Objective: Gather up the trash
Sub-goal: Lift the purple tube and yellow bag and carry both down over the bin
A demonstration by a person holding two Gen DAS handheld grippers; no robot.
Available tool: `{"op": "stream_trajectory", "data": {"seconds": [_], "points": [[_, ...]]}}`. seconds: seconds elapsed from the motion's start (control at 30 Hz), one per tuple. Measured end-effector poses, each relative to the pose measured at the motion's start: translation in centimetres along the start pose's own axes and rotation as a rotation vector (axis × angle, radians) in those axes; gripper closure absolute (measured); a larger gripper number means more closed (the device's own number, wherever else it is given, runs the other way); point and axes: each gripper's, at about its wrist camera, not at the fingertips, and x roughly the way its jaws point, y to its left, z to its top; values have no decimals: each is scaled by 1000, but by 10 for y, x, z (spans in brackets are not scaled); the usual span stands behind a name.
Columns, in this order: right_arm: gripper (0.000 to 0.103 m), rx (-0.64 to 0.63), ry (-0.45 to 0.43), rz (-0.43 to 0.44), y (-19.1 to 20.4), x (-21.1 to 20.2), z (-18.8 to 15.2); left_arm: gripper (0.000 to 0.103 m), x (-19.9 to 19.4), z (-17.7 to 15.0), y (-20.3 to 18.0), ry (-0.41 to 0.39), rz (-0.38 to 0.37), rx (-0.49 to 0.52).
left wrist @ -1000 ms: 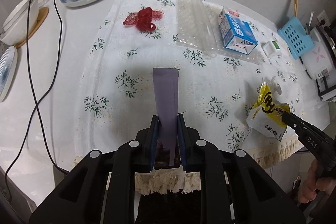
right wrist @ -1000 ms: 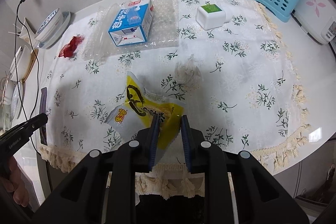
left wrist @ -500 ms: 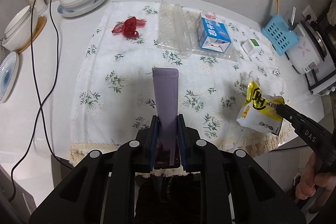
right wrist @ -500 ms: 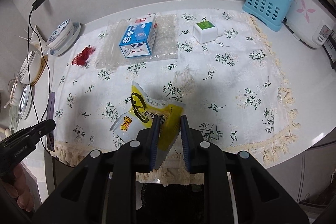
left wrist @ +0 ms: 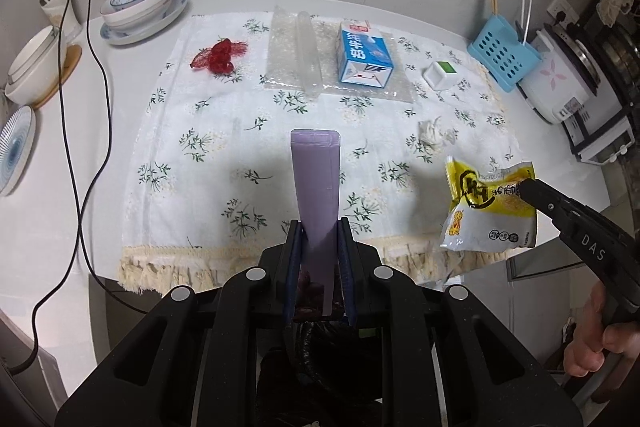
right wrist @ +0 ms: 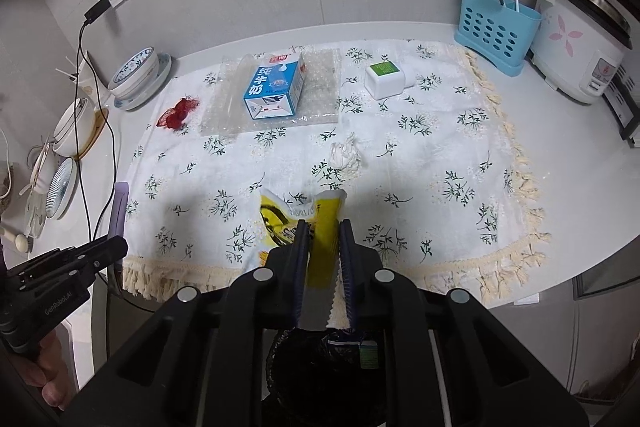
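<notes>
My left gripper (left wrist: pixel 319 227) is shut on a flat purple pack (left wrist: pixel 316 179) that sticks out forward over the table's front edge. In my right gripper (right wrist: pixel 324 227) a yellow snack wrapper (right wrist: pixel 276 217) sits between the jaws, which are closing and pressing on it; the left wrist view shows the wrapper (left wrist: pixel 488 211) hanging in the air at the right. Below both grippers lies a black trash bag (right wrist: pixel 320 359). On the floral cloth (left wrist: pixel 208 163) lie a blue milk carton (left wrist: pixel 364 53), bubble wrap (left wrist: pixel 296 55), a red net (left wrist: pixel 218 55) and a crumpled tissue (left wrist: pixel 432 133).
A small white box with a green top (left wrist: pixel 440 75) sits at the back right. Bowls and plates (left wrist: pixel 136 7) stand at the left beside a black cable (left wrist: pixel 100 99). A blue utensil holder (right wrist: pixel 496 27) and a rice cooker (right wrist: pixel 580 39) stand at the right.
Both grippers have risen and drawn back past the table's front edge, carrying the purple pack and the yellow wrapper. The wrapper has lifted off the cloth.
</notes>
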Motion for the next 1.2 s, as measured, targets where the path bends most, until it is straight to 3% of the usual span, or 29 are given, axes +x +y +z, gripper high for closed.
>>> {"op": "stream_trajectory", "data": {"seconds": [0.53,0.83,1.2], "points": [[92,12,5,1,-18,-9,-20,86,-6,-28,-4,-1,10,-8],[94,0,-29,18,-15,-33,-30,86,-21,-44,-13,-7,-37,5],[94,-7,-44,40,-24,-68,-68,86,-29,-84,-40,11,-97,53]]}}
